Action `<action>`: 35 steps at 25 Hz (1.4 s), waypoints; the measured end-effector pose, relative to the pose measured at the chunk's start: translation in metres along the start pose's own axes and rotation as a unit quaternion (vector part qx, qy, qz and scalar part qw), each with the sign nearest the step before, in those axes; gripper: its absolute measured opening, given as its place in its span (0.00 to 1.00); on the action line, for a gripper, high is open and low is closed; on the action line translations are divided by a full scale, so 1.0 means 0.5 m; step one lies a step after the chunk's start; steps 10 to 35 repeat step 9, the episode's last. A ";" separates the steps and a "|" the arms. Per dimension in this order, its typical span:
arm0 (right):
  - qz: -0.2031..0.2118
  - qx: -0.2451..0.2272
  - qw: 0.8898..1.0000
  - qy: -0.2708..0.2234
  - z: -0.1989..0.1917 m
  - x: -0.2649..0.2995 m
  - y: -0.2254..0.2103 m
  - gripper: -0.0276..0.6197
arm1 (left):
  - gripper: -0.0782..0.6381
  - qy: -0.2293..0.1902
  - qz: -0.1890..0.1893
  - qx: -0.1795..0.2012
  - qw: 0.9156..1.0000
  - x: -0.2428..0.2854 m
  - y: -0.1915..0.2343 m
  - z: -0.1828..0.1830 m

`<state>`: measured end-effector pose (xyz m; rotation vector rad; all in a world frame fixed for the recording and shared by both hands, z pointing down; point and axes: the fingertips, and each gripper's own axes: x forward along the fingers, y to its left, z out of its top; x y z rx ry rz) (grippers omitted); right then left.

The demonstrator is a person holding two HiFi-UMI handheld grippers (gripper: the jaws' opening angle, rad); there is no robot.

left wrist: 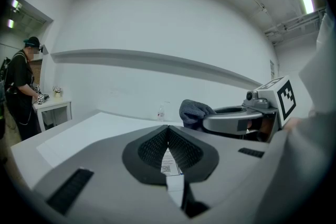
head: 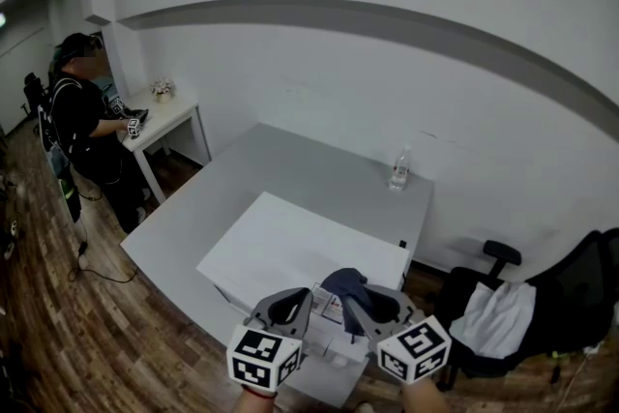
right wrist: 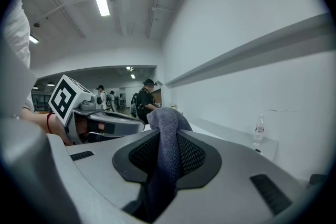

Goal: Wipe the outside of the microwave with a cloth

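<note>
At desk's (head: 290, 160) near right corner, over microwave's (head: 280, 251) front edge: both grippers side by side, about level, pointing forward; wrists (head: 426, 398) cut off at bottom; microwave front hidden beneath grippers; left gripper (head: 308, 297) (left wrist: 168, 128) jaws pressed together, gripping nothing; right gripper (head: 352, 297) (right wrist: 168, 131) clamped on cloth (head: 346, 282) (right wrist: 167, 139), bunched end poking past tips.

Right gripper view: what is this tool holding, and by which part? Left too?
The right tool is shut on the grey cloth, pinched across a fold, a bunch poking past the jaw tips. The left tool is shut on nothing.
</note>
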<state>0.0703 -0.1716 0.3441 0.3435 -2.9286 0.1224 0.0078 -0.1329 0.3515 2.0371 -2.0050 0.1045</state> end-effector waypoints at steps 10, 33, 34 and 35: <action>0.001 -0.002 1.000 0.002 -0.006 -0.003 0.006 0.19 | 0.11 -0.001 0.001 -0.002 1.000 -0.009 -0.002 -0.006; 0.001 -0.002 1.000 0.002 -0.006 -0.003 0.006 0.19 | 0.11 -0.001 0.001 -0.002 1.000 -0.009 -0.002 -0.006; 0.001 -0.002 1.000 0.002 -0.006 -0.003 0.006 0.19 | 0.11 -0.001 0.001 -0.002 1.000 -0.009 -0.002 -0.006; 0.001 -0.002 1.000 0.002 -0.006 -0.003 0.006 0.19 | 0.11 -0.001 0.001 -0.002 1.000 -0.009 -0.002 -0.006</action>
